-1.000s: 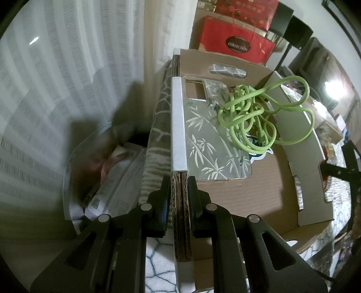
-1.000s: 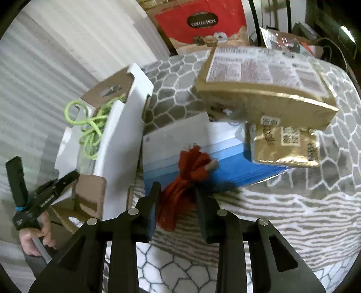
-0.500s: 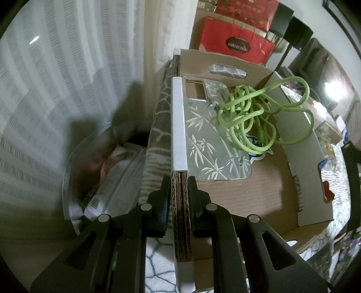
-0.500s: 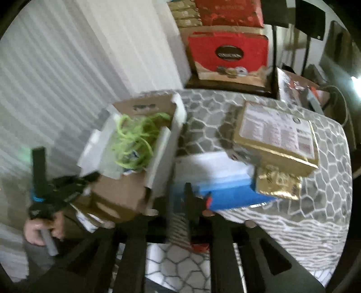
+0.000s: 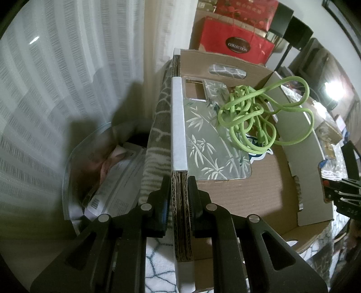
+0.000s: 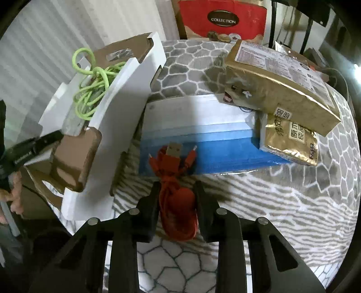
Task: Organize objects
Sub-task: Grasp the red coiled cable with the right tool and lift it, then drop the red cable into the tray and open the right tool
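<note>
Left gripper (image 5: 179,180) clamped on near side wall of cardboard box (image 5: 255,198). Right gripper (image 6: 176,189) jaws closing, pads pressing the red cable bundle (image 6: 174,193) above the patterned surface's near edge. Green cord (image 5: 259,115) and phone case (image 5: 212,137) lie inside box.

Counted: one cardboard box (image 5: 259,198), one green cable (image 5: 255,117), one phone case (image 5: 214,139), one red cable (image 6: 176,193), one blue box (image 6: 203,139), two gold packages (image 6: 277,74) (image 6: 291,139), one red bag (image 6: 222,19).
</note>
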Demonstrator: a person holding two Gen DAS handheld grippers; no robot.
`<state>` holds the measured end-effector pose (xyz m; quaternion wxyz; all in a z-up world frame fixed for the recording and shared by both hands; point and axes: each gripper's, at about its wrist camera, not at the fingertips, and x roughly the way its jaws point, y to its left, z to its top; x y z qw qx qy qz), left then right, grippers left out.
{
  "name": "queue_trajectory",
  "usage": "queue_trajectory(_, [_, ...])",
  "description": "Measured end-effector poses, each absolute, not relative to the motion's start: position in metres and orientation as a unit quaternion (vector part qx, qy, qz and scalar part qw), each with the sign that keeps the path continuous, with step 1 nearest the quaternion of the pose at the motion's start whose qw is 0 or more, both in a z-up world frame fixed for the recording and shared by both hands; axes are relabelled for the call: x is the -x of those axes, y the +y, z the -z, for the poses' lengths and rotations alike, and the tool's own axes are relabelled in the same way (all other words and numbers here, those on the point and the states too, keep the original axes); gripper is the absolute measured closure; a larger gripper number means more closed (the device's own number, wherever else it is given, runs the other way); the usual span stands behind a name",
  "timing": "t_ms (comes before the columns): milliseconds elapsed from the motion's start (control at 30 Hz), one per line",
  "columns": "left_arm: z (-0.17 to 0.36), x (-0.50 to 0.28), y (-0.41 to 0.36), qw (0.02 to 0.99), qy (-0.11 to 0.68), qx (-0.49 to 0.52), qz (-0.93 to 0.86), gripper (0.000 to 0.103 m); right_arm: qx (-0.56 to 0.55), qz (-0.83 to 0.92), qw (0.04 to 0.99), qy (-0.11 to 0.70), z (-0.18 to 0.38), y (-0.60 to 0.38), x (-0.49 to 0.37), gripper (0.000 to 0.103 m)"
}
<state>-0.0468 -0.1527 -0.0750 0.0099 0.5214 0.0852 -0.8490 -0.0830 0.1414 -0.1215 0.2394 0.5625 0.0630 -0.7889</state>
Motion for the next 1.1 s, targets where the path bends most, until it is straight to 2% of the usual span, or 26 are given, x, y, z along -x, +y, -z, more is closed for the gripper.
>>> queue_trajectory(167, [0.075, 0.047, -0.152, 0.01, 0.086, -0.521, 0.849, 0.091, -0.547, 0.8, 0.244, 0.044, 0.105, 0.15, 0.084, 0.077])
queue_trajectory(467, [0.075, 0.047, -0.153, 0.01, 0.085, -0.522, 0.849, 0.091, -0.481, 0.823, 0.302, 0.009, 0.027, 0.129, 0.071, 0.078])
queue_trajectory(667, [0.075, 0.047, -0.152, 0.01, 0.085, -0.522, 0.849, 0.091, -0.477, 0.813, 0.333, 0.02, 0.024, 0.083, 0.063, 0.078])
queue_trajectory(733, [0.075, 0.047, -0.152, 0.01, 0.085, -0.522, 0.849, 0.091, -0.496, 0.8, 0.336, 0.026, 0.041, 0.067, 0.066, 0.073])
queue_trajectory(867, [0.076, 0.047, -0.153, 0.008, 0.085, -0.522, 0.849, 0.091, -0.53, 0.779, 0.336, 0.026, 0.063, 0.06, 0.069, 0.071])
queue_trajectory(1000, [0.077, 0.047, -0.155, 0.008, 0.085, -0.522, 0.849, 0.091, -0.51, 0.796, 0.326, 0.009, 0.046, 0.083, 0.072, 0.06])
queue_trajectory(1100, [0.077, 0.047, -0.155, 0.007, 0.086, -0.522, 0.849, 0.091, -0.495, 0.815, 0.302, 0.0, 0.031, 0.11, 0.081, 0.056])
